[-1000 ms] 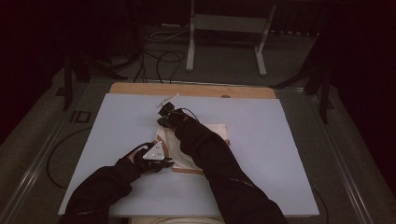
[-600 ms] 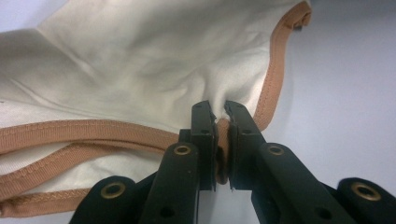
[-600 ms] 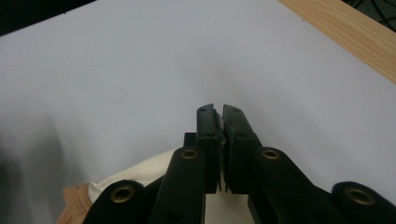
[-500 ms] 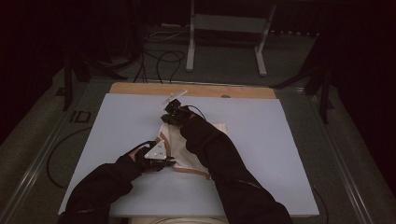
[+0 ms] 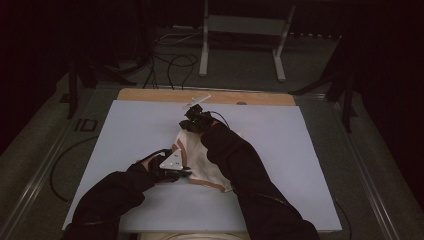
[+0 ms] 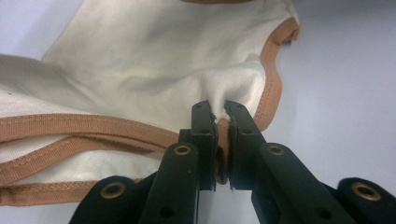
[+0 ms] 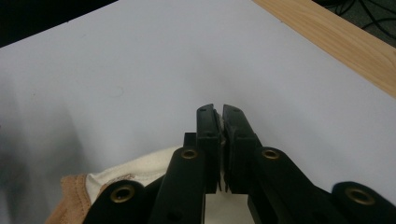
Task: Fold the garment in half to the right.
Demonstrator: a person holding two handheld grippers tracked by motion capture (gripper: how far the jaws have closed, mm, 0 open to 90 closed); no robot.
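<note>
Cream cloth w/ tan binding (image 5: 202,157) lies mid-table on the pale blue-grey table cover (image 5: 125,130), partly under the person's right forearm. L gripper (image 5: 184,171) sits at the cloth's near-left edge; in the left gripper view its jaws are clamped on the tan-bound hem (image 6: 222,133), fabric puckered up just past the tips, rest of the cloth spread flat beyond w/ doubled tan edging (image 6: 70,135) running off to the left of that view. R gripper (image 5: 192,116) is at the cloth's far end, toward the wooden strip (image 5: 150,95) along the table's far edge. In the right gripper view the R jaws are pinched together on a thin sliver of cream fabric (image 7: 223,125) showing between the pads; more cloth + tan trim (image 7: 77,198) bunches below-left of the jaws, bare cover ahead, wood edge (image 7: 336,42) top right. So both grippers grip the same cloth, opposite ends, one near & one far. Sleeves dark, hands gloved. Metal stand legs (image 5: 280,55) + cables (image 5: 170,60) on the floor beyond the table.
</note>
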